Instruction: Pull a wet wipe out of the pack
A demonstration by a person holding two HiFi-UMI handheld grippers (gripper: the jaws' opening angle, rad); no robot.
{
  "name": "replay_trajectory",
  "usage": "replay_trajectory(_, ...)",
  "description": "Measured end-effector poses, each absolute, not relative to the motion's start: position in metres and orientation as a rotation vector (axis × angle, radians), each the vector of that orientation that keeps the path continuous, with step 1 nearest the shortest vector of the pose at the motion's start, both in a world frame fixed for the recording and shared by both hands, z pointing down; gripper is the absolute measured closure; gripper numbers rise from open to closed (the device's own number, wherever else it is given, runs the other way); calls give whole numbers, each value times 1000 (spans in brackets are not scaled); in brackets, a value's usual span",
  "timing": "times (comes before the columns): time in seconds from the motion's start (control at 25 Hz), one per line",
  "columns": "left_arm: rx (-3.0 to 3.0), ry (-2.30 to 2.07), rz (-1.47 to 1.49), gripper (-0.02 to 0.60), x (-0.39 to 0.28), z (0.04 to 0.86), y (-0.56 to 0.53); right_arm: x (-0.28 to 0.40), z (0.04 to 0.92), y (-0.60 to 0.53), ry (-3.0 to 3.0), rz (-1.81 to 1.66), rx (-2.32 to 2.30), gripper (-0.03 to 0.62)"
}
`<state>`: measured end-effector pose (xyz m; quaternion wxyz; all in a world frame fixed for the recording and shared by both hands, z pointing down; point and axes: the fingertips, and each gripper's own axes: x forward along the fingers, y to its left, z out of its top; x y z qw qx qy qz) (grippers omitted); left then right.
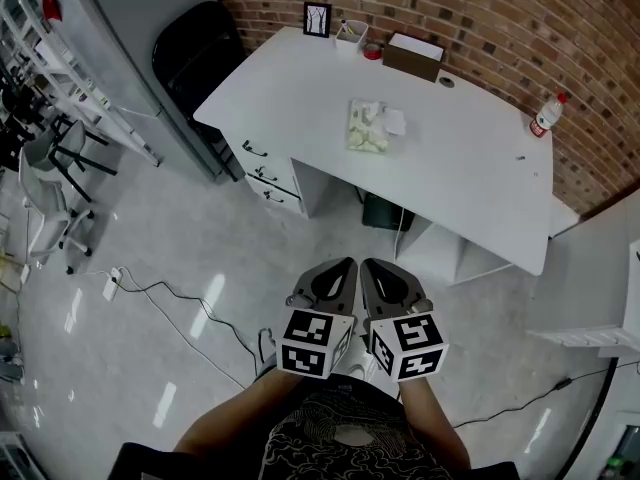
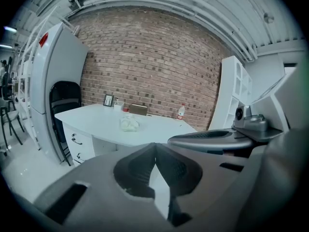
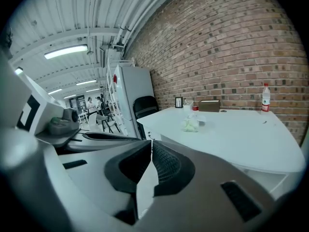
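Observation:
The wet wipe pack (image 1: 366, 126), pale green and white, lies on the white desk (image 1: 470, 158) far ahead of me, with a white sheet (image 1: 395, 121) beside it. Both grippers hang side by side over the floor, well short of the desk. My left gripper (image 1: 345, 264) is shut with nothing in it, and so is my right gripper (image 1: 370, 265). In the left gripper view the jaws (image 2: 155, 145) meet at the tips, and the pack (image 2: 129, 123) is small beyond them. The right gripper view shows its closed tips (image 3: 151, 143) below the distant pack (image 3: 190, 125).
A picture frame (image 1: 317, 19), a white cup (image 1: 351, 34), a red roll (image 1: 372, 52), a brown box (image 1: 413, 56) and a bottle (image 1: 547, 114) line the desk's far edge by the brick wall. A black chair (image 1: 200, 53) stands left of the desk. Cables (image 1: 190, 318) cross the floor.

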<state>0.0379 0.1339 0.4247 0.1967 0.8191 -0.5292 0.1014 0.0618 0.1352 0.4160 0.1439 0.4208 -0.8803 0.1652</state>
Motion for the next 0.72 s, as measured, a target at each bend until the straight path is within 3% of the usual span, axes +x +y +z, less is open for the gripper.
replay_trajectory(0.72, 2412, -1240, 268, 569, -26, 415, -1, 4, 414, 16, -2370, 545, 1445, 574)
